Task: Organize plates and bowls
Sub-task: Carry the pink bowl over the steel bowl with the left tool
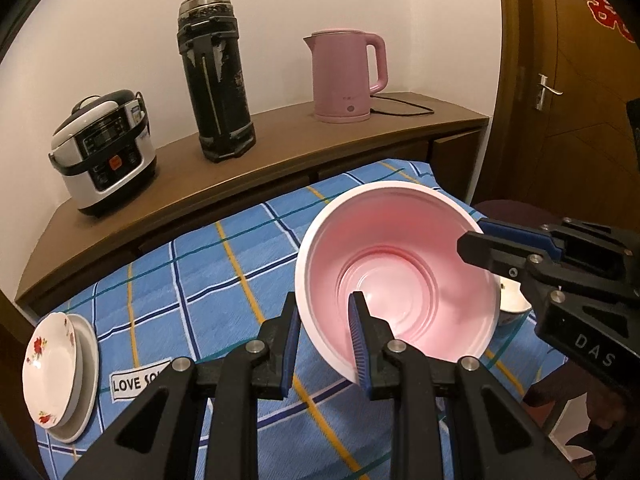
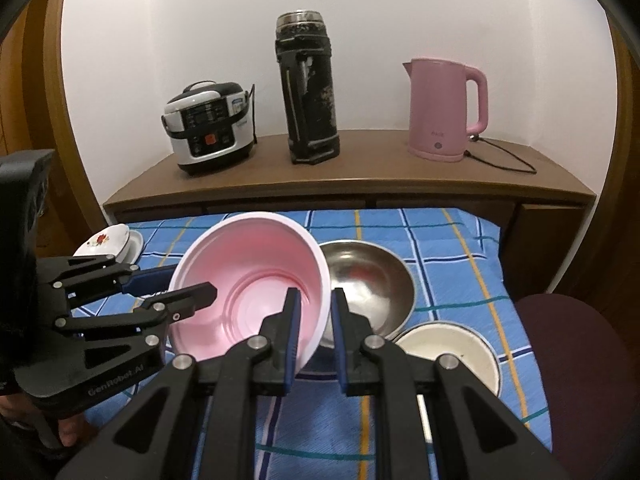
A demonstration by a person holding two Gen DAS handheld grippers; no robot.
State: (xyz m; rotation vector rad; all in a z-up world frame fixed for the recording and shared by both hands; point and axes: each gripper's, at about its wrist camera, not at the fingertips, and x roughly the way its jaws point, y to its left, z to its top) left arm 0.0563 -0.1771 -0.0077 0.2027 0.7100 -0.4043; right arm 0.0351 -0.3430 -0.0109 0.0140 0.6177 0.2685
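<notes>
The pink bowl (image 2: 248,284) was held clear of the blue checked cloth (image 1: 224,264), tilted, with both grippers clamped on opposite sides of its rim. The left gripper (image 1: 326,328) had its jaws closed on the near wall of the bowl, one blue pad inside and one outside. The right gripper (image 2: 314,328) likewise gripped the rim on the opposite side, its jaws pinching the thin wall between them; in the left wrist view it entered from the right edge. Directly beyond the pink bowl in the right wrist view sat a steel bowl (image 2: 372,280) on the cloth, and near it, closer to the camera, a white bowl (image 2: 452,352), partly hidden by the gripper's finger. At the far left corner of the cloth lay a flowered plate (image 1: 48,368) resting tilted on a plain plate (image 1: 90,364). A label reading "LOVE SO" (image 1: 134,382) was sewn on the cloth, partly covered by the left gripper. On the wooden counter (image 1: 280,140) behind stood a rice cooker (image 1: 104,152), a worn black flask (image 1: 216,76) and a pink kettle (image 1: 346,76) with its cord trailing to the right. A wooden door (image 1: 572,80) with a lever handle stood at the right in the left wrist view, and a dark maroon seat (image 2: 576,360) was beside the cloth's right edge.
</notes>
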